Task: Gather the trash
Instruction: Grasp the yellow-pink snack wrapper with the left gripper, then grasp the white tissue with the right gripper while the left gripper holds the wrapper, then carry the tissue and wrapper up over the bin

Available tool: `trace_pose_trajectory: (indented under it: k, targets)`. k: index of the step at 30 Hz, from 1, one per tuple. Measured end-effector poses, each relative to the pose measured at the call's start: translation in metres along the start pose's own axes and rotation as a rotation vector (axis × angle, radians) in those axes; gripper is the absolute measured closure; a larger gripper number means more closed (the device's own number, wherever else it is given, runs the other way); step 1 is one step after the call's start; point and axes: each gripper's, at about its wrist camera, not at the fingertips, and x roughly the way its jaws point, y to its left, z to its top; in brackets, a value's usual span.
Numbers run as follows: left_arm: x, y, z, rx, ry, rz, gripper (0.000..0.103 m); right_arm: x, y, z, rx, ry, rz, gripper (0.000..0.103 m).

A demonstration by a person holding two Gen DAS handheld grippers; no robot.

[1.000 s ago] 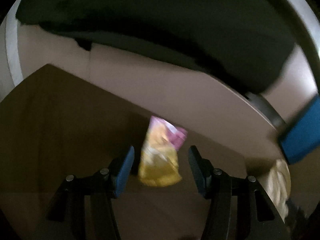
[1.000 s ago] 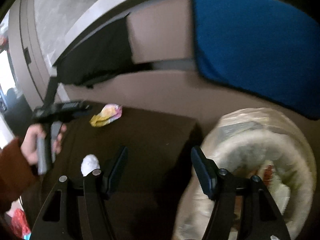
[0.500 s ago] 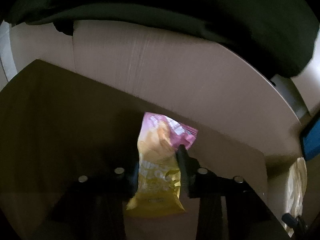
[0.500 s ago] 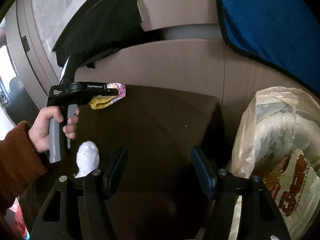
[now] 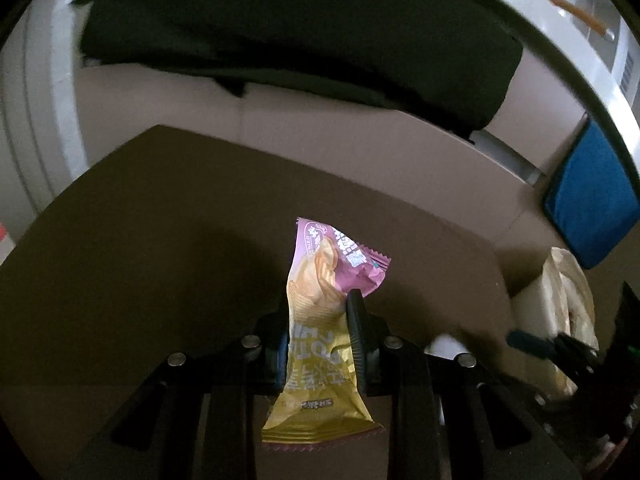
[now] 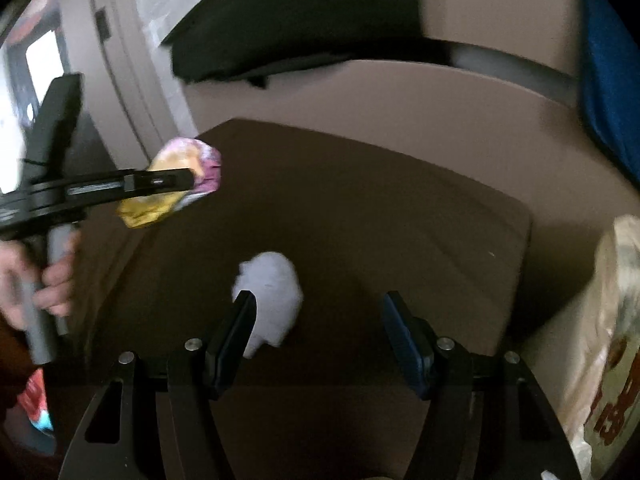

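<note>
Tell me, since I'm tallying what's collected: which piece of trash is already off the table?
The yellow-and-pink snack wrapper, clamped in the left gripper and lifted. The white crumpled tissue lies on the brown table, by the open right gripper.

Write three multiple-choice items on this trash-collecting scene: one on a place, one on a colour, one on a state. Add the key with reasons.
1. Where is the white crumpled tissue?
A. on the brown table
B. inside the plastic bag
C. between the left gripper's fingers

2. What colours is the snack wrapper?
A. green and black
B. yellow and pink
C. plain white

3. How does the right gripper stand?
A. shut on the tissue
B. shut on the wrapper
C. open, holding nothing

Key: A, it lies on the brown table; B, yellow below, pink above; C, its fingers stand wide apart, while the left gripper clamps the wrapper.
</note>
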Motion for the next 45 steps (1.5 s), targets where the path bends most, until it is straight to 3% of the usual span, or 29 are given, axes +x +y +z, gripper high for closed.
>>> trace_pose_trajectory:
  k: [7,14,20,25,27,29,30,35,45]
  targets:
    - [-0.033,0.034,-0.03,-0.038,-0.042,0.063,0.077,0.024,0.033,0.006,-0.074,0.025,0.002,0.042]
    - [-0.034,0.05,-0.049,-0.116,-0.03,0.014,0.077,0.048,0.041,0.005,-0.069,0.109,0.026,0.042]
    - [-0.035,0.058,-0.052,-0.139,-0.04,0.002,0.077,0.053,0.042,0.004,-0.039,0.124,0.028,0.035]
    - [-0.033,0.061,-0.055,-0.151,-0.034,0.001,0.077,0.055,0.04,0.008,0.001,0.14,0.042,0.034]
    - [-0.034,0.061,-0.056,-0.152,-0.033,-0.001,0.077,0.053,0.036,0.008,0.024,0.126,0.057,0.043]
    - [-0.034,0.059,-0.056,-0.146,-0.03,0.0,0.077,0.051,0.033,0.007,0.012,0.119,0.035,0.079]
    - [-0.033,0.058,-0.056,-0.144,-0.028,0.001,0.077,0.05,0.031,0.006,0.001,0.122,0.027,0.083]
    - [-0.041,0.038,-0.049,-0.117,-0.037,-0.002,0.077,0.03,0.021,0.003,0.022,0.09,0.011,0.083]
    - [-0.077,-0.046,-0.025,0.024,-0.173,-0.01,0.077,-0.063,-0.003,0.013,0.041,-0.113,-0.008,0.083]
